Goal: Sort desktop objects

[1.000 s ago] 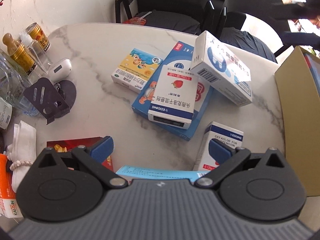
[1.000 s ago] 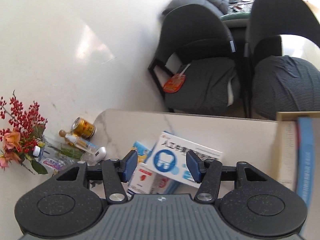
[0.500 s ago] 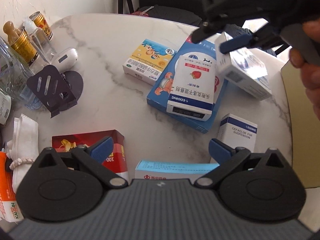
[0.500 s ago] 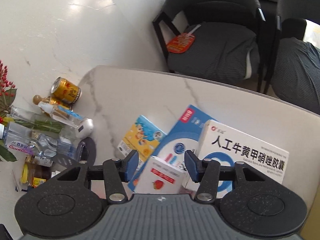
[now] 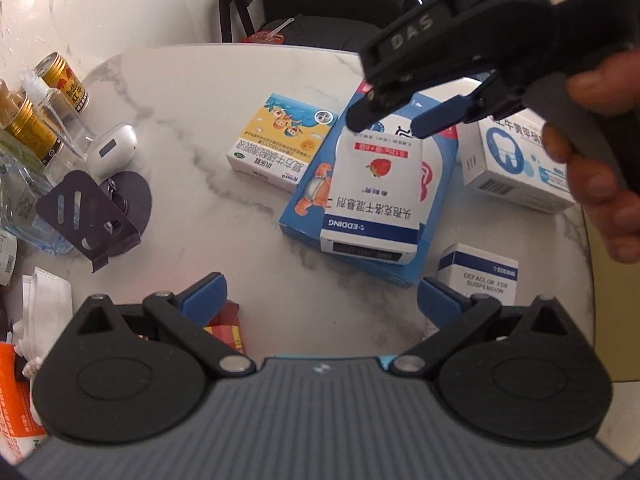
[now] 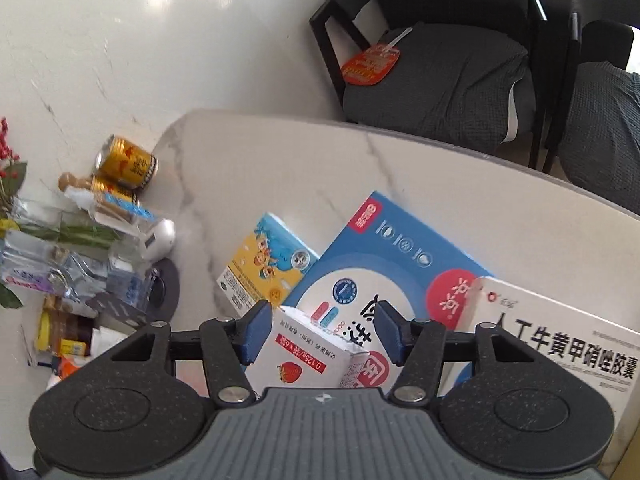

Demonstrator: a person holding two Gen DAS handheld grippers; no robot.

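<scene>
While straddling the far end of the strawberry box (image 6: 312, 354), right gripper (image 6: 320, 330) jaws just been widening, pads not pressing it. Box flat atop big blue box (image 6: 404, 264). Left gripper (image 5: 320, 300) spread wide, nothing between fingers.

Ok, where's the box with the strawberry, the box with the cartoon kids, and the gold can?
Strawberry box (image 5: 374, 184), left wrist view, on its white top face.
Cartoon kids box (image 5: 282, 136), left wrist view, on its yellow picture.
Gold can (image 6: 128, 164), right wrist view, on its side.
</scene>
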